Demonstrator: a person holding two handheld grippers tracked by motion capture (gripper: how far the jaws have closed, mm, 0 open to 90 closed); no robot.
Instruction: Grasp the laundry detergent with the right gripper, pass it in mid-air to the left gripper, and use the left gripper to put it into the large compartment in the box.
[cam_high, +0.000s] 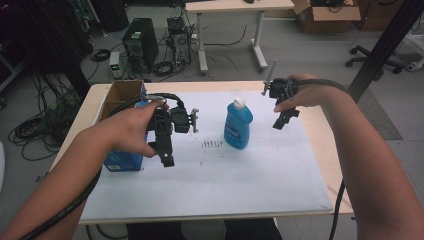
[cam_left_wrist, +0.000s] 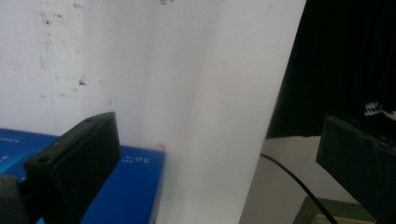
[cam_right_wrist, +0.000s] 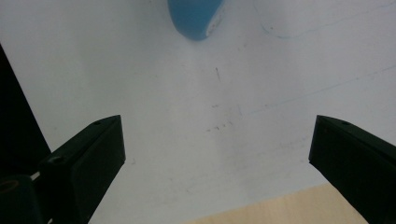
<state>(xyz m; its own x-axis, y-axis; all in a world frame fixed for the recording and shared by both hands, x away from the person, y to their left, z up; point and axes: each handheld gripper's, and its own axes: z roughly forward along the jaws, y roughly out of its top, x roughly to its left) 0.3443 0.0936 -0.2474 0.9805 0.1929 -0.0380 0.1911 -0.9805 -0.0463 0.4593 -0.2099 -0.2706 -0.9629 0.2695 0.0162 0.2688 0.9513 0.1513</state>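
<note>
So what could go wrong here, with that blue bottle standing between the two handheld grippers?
1. The tall blue plastic bottle with a white cap stands upright and free on the white sheet; a sideways nudge from the open right gripper could probably topple it.
2. The open left gripper hovers right beside the blue cardboard box; it might bump or shift the box.
3. The left gripper's black cable trails off the table edge and could snag.

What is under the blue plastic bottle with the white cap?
The blue plastic bottle with the white cap stands upright on the white paper sheet that covers the wooden table. Faint dark marks show beside it; the patch beneath its base is hidden.
</note>
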